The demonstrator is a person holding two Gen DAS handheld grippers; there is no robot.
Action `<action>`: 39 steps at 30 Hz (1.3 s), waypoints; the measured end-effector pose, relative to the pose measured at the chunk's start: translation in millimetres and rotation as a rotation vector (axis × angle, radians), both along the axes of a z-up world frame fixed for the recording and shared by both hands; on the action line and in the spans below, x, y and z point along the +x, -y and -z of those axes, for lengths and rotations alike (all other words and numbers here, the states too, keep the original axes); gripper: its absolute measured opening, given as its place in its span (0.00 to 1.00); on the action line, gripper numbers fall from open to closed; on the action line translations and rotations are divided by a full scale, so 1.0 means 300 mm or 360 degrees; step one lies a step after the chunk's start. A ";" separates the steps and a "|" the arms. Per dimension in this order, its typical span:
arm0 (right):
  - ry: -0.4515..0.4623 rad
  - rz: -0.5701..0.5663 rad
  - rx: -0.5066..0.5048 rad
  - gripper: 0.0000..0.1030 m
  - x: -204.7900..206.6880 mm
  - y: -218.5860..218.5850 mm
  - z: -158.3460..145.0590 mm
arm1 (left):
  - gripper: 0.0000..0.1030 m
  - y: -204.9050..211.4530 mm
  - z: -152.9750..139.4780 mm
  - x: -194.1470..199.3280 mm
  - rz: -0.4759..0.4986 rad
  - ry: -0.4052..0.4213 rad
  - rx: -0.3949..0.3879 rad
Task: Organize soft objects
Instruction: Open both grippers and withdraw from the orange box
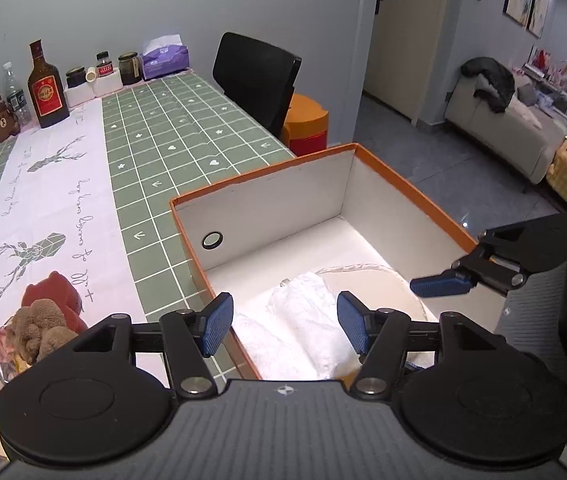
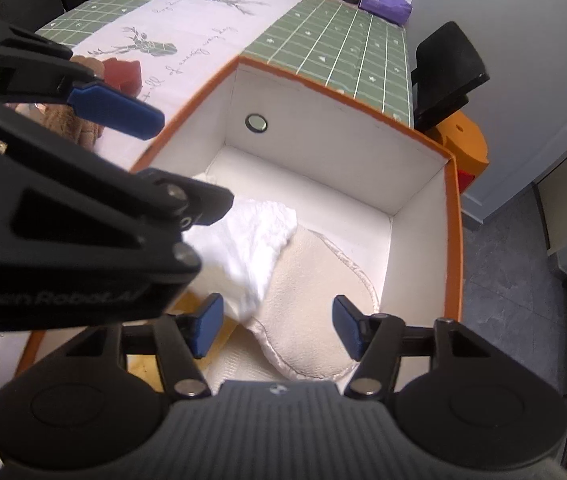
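An orange-edged box [image 1: 267,200] with white inner walls [image 2: 323,140] sits at the table's near end. Inside lie a folded white towel [image 1: 307,320] [image 2: 251,248] and a cream pad with a stitched rim [image 2: 311,312] [image 1: 367,276], the towel partly over the pad. My left gripper [image 1: 283,324] hovers over the box's near left corner, open, with the towel below its blue pads and not touched. My right gripper [image 2: 273,330] is open above the cream pad, holding nothing. The right gripper's finger [image 1: 441,283] reaches in over the box's right wall; the left gripper's fingers [image 2: 115,110] cross the left side.
A brown plush toy [image 1: 39,328] and a red soft thing [image 1: 55,292] lie left of the box on the white runner [image 1: 55,208]. Bottles and jars [image 1: 45,84] and a purple tissue pack [image 1: 165,58] line the far end. A black chair [image 1: 259,80] and orange stool [image 1: 307,120] stand beside the table.
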State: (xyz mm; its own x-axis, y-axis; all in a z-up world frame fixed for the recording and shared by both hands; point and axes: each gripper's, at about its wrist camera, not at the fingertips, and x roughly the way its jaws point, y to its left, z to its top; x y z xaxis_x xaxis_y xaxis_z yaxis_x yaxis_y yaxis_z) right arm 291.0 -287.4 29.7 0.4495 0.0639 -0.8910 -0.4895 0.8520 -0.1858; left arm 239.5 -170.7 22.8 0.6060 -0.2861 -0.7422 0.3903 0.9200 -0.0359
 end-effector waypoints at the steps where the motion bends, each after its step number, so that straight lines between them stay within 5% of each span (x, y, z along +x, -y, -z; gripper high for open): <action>1: 0.0021 0.0004 0.0000 0.65 -0.010 -0.006 -0.013 | 0.68 -0.014 -0.010 -0.013 0.0003 0.0016 -0.0008; 7: 0.0173 0.0068 0.0076 0.68 -0.093 -0.029 -0.087 | 0.69 -0.150 -0.075 -0.113 -0.0052 0.0142 -0.0120; 18: 0.0469 0.0136 0.0532 0.72 -0.365 -0.168 -0.187 | 0.69 -0.423 -0.086 -0.340 -0.0235 0.0374 -0.0217; 24: 0.0529 0.0146 0.0665 0.72 -0.491 -0.292 -0.129 | 0.69 -0.546 -0.043 -0.459 -0.0348 0.0492 -0.0201; 30: 0.0612 0.0206 0.0679 0.76 -0.583 -0.375 -0.022 | 0.69 -0.654 0.044 -0.550 -0.0470 0.0489 -0.0128; 39: 0.0552 0.0182 0.0658 0.76 -0.643 -0.460 0.116 | 0.69 -0.757 0.182 -0.656 -0.0610 0.0470 -0.0177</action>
State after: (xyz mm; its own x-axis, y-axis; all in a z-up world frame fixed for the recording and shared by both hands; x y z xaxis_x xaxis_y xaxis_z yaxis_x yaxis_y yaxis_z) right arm 98.2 -149.4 -5.0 0.7368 0.3110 -0.6004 -0.3595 0.9322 0.0417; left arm 42.7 56.5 -31.9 0.8629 -0.0692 -0.5006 0.0328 0.9962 -0.0812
